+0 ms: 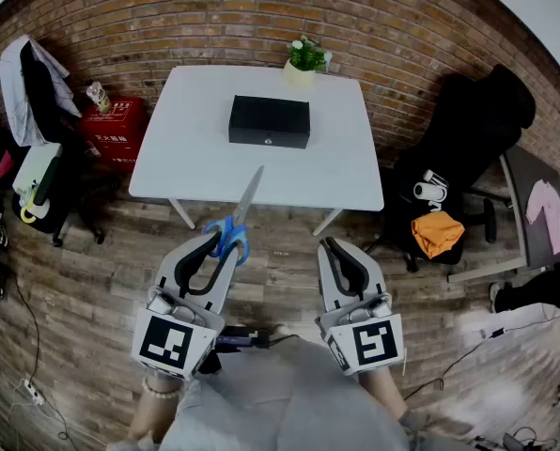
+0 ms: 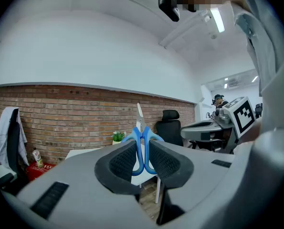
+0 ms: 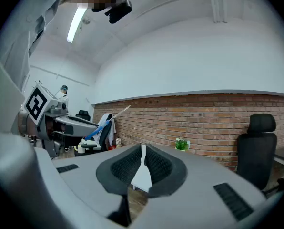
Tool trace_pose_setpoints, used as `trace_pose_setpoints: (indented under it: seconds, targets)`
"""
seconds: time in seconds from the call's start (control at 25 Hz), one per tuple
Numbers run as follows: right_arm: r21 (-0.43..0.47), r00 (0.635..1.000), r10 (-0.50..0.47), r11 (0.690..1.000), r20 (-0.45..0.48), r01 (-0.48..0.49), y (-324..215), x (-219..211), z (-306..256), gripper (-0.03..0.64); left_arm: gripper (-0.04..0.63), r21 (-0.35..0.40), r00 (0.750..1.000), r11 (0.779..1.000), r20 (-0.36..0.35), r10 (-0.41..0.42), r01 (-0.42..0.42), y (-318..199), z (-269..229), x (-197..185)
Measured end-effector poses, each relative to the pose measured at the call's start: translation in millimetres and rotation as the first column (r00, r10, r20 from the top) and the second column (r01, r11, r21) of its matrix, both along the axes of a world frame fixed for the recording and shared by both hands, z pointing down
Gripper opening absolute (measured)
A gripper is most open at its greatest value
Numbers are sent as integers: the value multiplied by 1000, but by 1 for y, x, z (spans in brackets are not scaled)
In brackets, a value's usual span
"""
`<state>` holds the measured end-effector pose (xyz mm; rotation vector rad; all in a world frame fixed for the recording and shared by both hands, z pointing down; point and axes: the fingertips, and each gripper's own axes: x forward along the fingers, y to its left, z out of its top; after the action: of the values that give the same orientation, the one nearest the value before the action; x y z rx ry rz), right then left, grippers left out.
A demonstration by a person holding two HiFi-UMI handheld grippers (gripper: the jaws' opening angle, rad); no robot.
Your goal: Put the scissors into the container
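My left gripper (image 1: 222, 242) is shut on the blue handles of the scissors (image 1: 235, 224), low in the head view over the wooden floor. Their grey blades point up toward the white table (image 1: 195, 163). A black box, the container (image 1: 269, 121), sits closed at the table's middle back. In the left gripper view the scissors (image 2: 138, 138) stand upright between the pads (image 2: 124, 161). My right gripper (image 1: 329, 245) hangs beside the left one, shut with nothing in it. The right gripper view shows its jaws (image 3: 143, 159) nearly touching and the scissors (image 3: 104, 120) off to the left.
A small potted plant (image 1: 303, 57) stands at the table's far edge by the brick wall. A black office chair (image 1: 468, 130) with an orange cloth (image 1: 437, 232) is right of the table. A red box (image 1: 111, 128) and a chair with clothes (image 1: 31, 87) are on the left.
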<state>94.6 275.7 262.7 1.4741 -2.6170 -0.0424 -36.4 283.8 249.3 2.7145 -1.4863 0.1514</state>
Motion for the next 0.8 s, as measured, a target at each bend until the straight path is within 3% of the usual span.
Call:
trace_pose_setpoints:
  seconds: [0.52,0.8]
  targets:
    - [8,1000,3,1000,-11,-3,6,-7,1,58,100,8,1000,1000,-11,15,-15,5,-1,-2]
    - [13,998,58,998,38,-58,6,-17,-5,58,100,19,1000,999,-2,29,-29,6,-3,-22]
